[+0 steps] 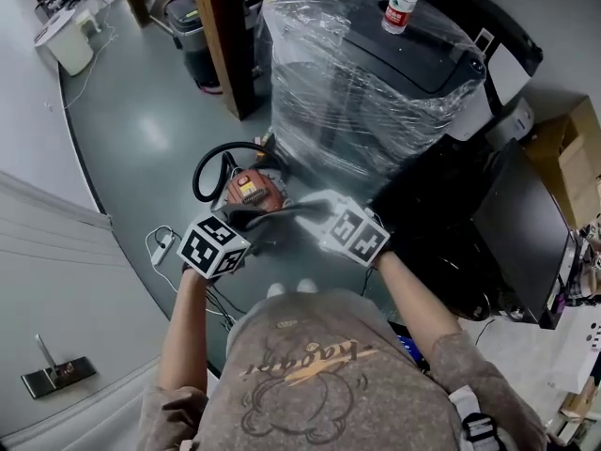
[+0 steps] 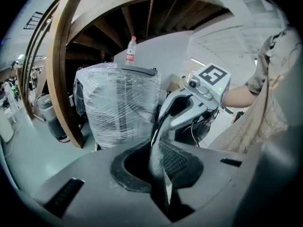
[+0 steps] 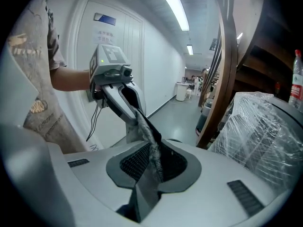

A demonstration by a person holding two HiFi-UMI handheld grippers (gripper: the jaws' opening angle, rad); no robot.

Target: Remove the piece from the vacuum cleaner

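Observation:
A thin, dusty grey filter piece (image 1: 282, 213) hangs stretched between my two grippers, above the floor. The left gripper (image 1: 246, 224) is shut on one end of it and the right gripper (image 1: 317, 207) is shut on the other. In the left gripper view the piece (image 2: 159, 141) runs up from my left gripper (image 2: 159, 171) to the right gripper (image 2: 166, 119). In the right gripper view the piece (image 3: 147, 136) leads from my right gripper (image 3: 151, 169) to the left gripper (image 3: 135, 109). The red vacuum cleaner (image 1: 249, 191) with its black hose (image 1: 208, 165) sits on the floor just beyond the grippers.
A large machine wrapped in plastic film (image 1: 357, 73) stands right behind the vacuum, with a water bottle (image 1: 402, 1) on top. A dark flat screen (image 1: 526, 224) and a cardboard box (image 1: 573, 153) are at the right. A wooden post (image 1: 225, 36) rises at the back; a cable (image 1: 164, 244) lies at the left.

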